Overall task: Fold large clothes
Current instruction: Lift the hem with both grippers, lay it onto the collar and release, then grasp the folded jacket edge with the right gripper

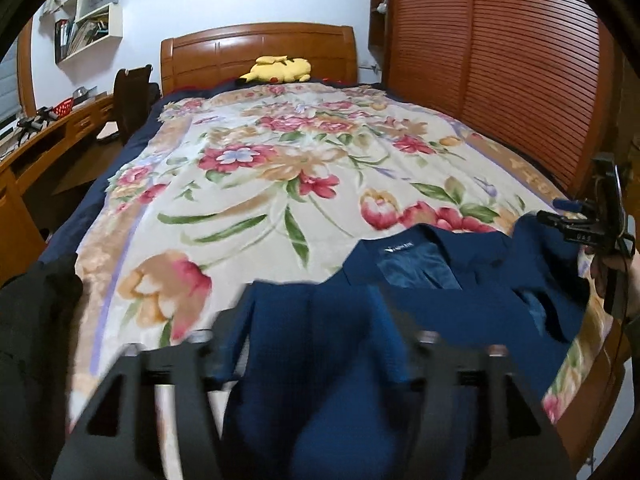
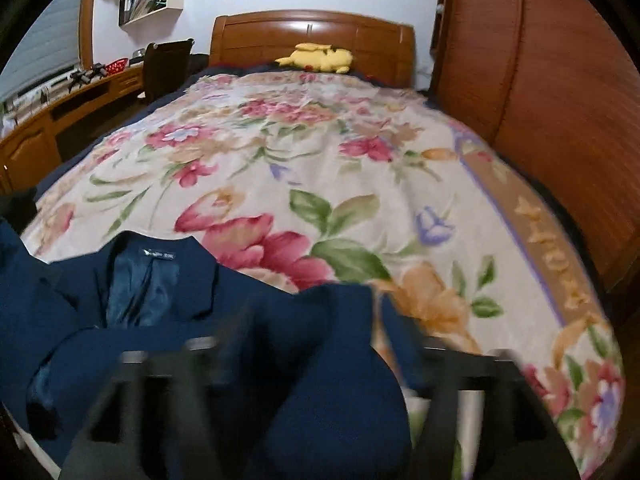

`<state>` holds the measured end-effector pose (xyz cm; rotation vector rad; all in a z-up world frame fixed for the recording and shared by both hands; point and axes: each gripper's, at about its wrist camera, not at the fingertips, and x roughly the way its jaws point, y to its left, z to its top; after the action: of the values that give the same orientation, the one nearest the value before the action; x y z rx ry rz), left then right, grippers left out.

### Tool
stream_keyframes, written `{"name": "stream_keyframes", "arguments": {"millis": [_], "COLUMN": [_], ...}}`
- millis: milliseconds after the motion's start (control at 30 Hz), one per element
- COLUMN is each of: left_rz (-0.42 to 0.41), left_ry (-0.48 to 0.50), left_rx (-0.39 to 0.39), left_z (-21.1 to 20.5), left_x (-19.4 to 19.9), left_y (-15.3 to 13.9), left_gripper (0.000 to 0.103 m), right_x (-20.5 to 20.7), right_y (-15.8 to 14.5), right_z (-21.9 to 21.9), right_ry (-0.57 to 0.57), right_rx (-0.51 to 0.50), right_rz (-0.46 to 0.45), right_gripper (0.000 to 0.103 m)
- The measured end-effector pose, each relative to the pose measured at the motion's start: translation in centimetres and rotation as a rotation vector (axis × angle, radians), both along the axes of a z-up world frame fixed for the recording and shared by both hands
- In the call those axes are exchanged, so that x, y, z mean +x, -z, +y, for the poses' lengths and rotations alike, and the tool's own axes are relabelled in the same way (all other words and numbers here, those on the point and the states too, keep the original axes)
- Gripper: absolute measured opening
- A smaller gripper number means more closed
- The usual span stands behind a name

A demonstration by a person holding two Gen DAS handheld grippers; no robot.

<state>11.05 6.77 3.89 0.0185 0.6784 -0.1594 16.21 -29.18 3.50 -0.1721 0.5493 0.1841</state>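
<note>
A navy blue jacket (image 1: 420,280) lies at the near end of the bed, its collar and white label facing up. It also shows in the right wrist view (image 2: 160,300). My left gripper (image 1: 308,340) has jacket cloth bunched between its fingers near the left shoulder. My right gripper (image 2: 316,344) has jacket cloth between its fingers at the right shoulder. The right gripper also shows in the left wrist view (image 1: 560,216) at the jacket's right edge. Both views are blurred and the fingertips are hidden by cloth.
A floral blanket (image 1: 280,168) covers the bed. A yellow plush toy (image 1: 280,69) lies by the wooden headboard (image 1: 256,48). A wooden slatted wardrobe (image 1: 500,60) stands right of the bed. A desk (image 1: 48,140) and dark chair (image 1: 132,96) stand at left.
</note>
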Motion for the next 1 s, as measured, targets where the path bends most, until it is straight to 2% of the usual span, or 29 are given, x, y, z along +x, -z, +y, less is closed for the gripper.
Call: {"name": "stream_keyframes", "arguments": {"millis": [33, 133, 233, 433, 600, 800, 1000], "left_rz": [-0.015, -0.043, -0.075, -0.082, -0.078, -0.057, -0.038], "left_ry": [0.005, 0.018, 0.010, 0.023, 0.032, 0.031, 0.036], "left_rx": [-0.005, -0.026, -0.033, -0.030, -0.028, -0.007, -0.003], "left_z": [0.0, 0.1, 0.2, -0.1, -0.3, -0.4, -0.3], "left_x": [-0.9, -3.1, -5.6, -9.2, -10.8, -11.7, -12.4], "left_y": [-0.3, -1.2, -1.8, -1.2, -0.5, 1.2, 2.7], "left_gripper": [0.080, 0.081, 0.081, 0.081, 0.081, 0.081, 0.081], "right_x": [-0.7, -3.4, -6.6, -12.2, -15.3, -16.3, -15.0], "right_y": [-0.6, -1.8, -1.8, 0.1, 1.9, 3.4, 5.1], "right_z": [-0.1, -0.3, 0.0, 1.9, 3.3, 5.5, 7.9], "right_ry": [-0.005, -0.028, -0.097, -0.239, -0.320, -0.406, -0.481], "right_rx": [-0.002, 0.000, -0.004, -0.015, -0.014, -0.046, -0.084], "right_rz": [-0.014, -0.035, -0.067, -0.056, -0.024, 0.002, 0.033], "right_gripper": [0.082, 0.082, 0.082, 0.082, 0.082, 0.082, 0.082]}}
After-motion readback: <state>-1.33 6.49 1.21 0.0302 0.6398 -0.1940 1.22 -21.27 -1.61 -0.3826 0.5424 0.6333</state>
